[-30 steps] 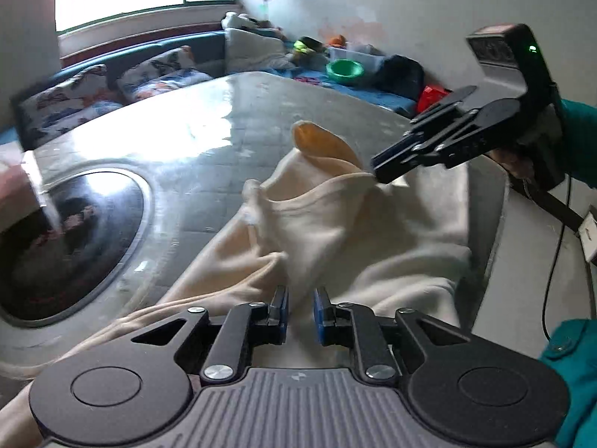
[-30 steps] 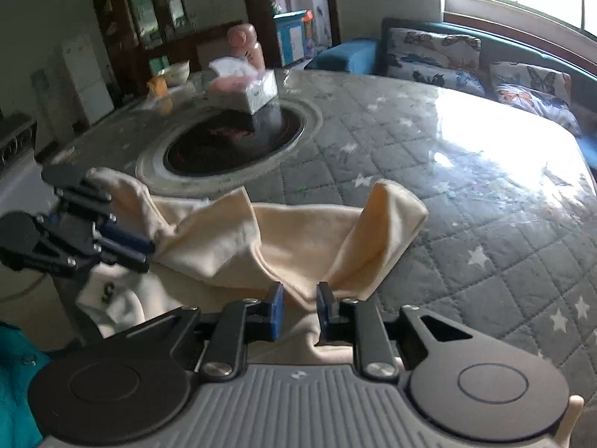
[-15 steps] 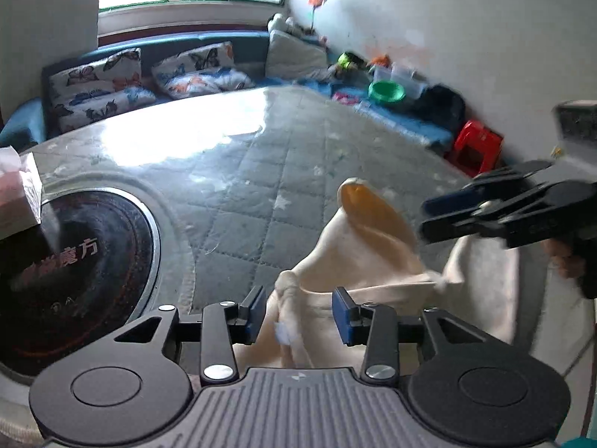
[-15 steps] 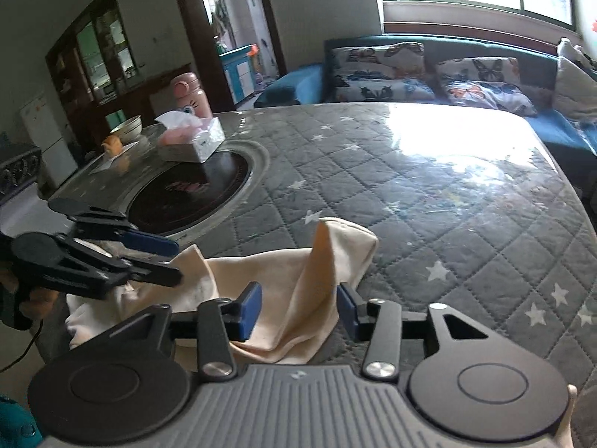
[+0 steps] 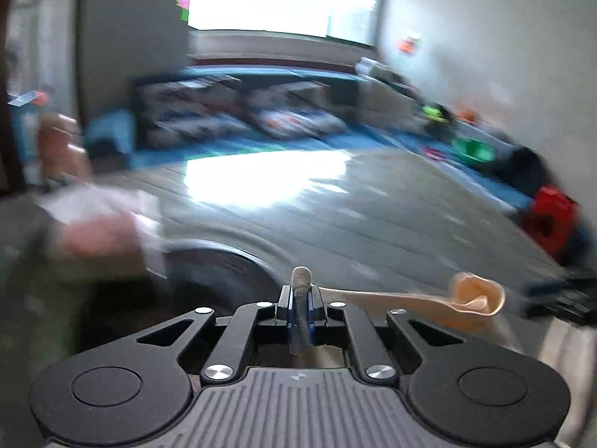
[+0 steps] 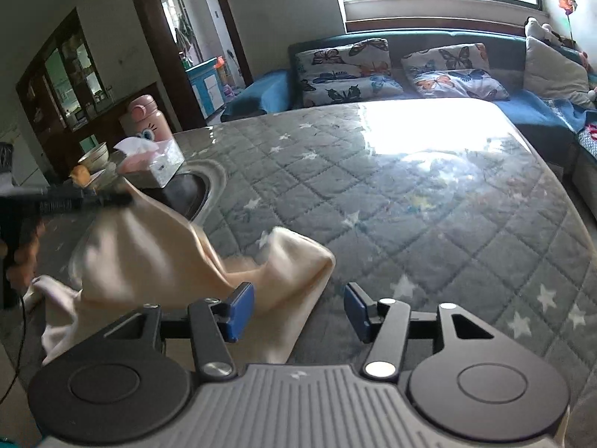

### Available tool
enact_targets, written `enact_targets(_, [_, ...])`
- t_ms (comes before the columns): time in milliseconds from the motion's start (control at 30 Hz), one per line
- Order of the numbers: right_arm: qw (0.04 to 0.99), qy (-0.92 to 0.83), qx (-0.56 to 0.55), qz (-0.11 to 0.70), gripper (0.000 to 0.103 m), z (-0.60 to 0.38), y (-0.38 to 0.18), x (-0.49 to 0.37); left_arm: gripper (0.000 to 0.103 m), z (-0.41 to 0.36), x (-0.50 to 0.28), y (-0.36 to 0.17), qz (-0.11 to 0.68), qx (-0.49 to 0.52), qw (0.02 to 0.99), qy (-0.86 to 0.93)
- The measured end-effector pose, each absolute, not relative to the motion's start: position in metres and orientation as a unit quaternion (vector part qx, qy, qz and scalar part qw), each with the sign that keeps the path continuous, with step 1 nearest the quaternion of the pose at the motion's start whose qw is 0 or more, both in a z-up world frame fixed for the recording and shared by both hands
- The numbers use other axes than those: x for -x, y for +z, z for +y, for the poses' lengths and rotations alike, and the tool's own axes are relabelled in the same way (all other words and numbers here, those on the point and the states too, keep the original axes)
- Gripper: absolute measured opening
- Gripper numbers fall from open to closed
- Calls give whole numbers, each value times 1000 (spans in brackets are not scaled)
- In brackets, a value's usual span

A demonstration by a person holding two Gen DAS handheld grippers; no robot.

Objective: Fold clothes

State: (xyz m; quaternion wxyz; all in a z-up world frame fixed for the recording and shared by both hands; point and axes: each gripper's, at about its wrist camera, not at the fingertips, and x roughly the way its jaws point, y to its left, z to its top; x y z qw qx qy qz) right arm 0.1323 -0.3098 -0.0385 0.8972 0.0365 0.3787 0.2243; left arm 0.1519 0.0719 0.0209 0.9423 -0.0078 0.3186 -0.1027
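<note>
The left gripper [image 5: 300,308] is clamped tight on a fold of the cream garment [image 6: 156,257], a small bunched tip of cloth poking up between its blue pads [image 5: 285,306]; seen from the right wrist, it lifts one corner of the cloth into a peak above the table's near left edge. The rest of the garment drapes down from that peak and lies crumpled on the grey quilted table cover [image 6: 429,194], beside the dark round inset [image 6: 186,194]. The right gripper [image 6: 296,308] hangs released, jaws spread wide, with its left pad [image 6: 238,310] just over the cloth's near fold and nothing between the pads. A tissue box [image 6: 156,166] sits past the inset.
</note>
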Motion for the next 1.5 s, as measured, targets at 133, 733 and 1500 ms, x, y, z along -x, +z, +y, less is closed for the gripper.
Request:
enact_targets(133, [895,224,-39,384,54,-302,-42,-158,8,105,-180,6,344,15,938,-48])
enact_targets(733, [891,207,25,402,14,-216,-73,-261,9,117,-203,-36,382,-27,924,-24])
enact_targets(1500, [879,277,141,362,43,-168,-44,-174,85,203,-79,8,333,20,940,68])
